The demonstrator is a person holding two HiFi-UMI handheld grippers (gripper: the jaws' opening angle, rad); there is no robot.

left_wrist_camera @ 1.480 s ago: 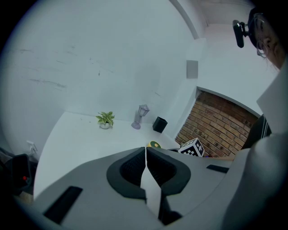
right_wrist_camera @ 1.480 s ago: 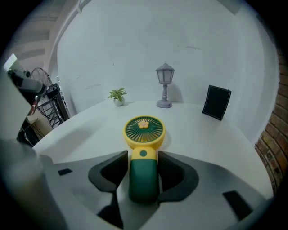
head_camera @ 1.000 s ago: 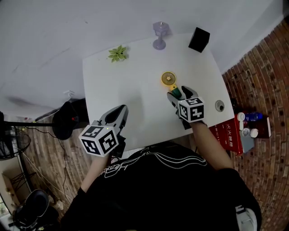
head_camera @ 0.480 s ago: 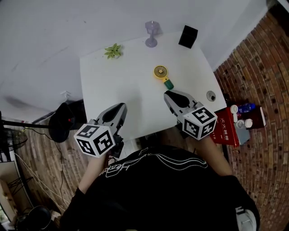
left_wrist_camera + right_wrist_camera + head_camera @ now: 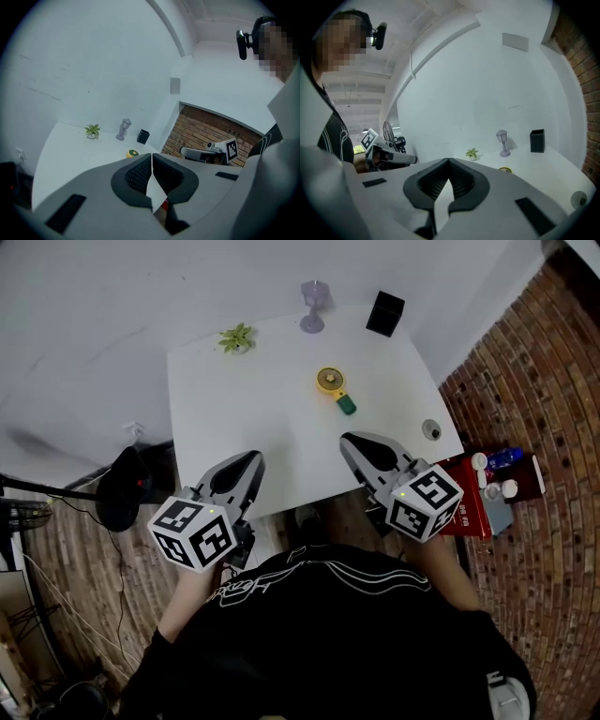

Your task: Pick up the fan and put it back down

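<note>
Looking pretty much finished: the fan (image 5: 332,386), a round yellow head on a stubby green handle, lies flat on the smooth white table (image 5: 244,427), well apart from both grippers. The right gripper (image 5: 361,444) has just been closing, its ribbed pads now together on nothing. The left gripper (image 5: 242,465) is closed and empty too. Probably nothing left but resting.

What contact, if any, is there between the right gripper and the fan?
Apart. The head view shows bare table between the fan and the right gripper, whose jaws have just closed empty.
</note>
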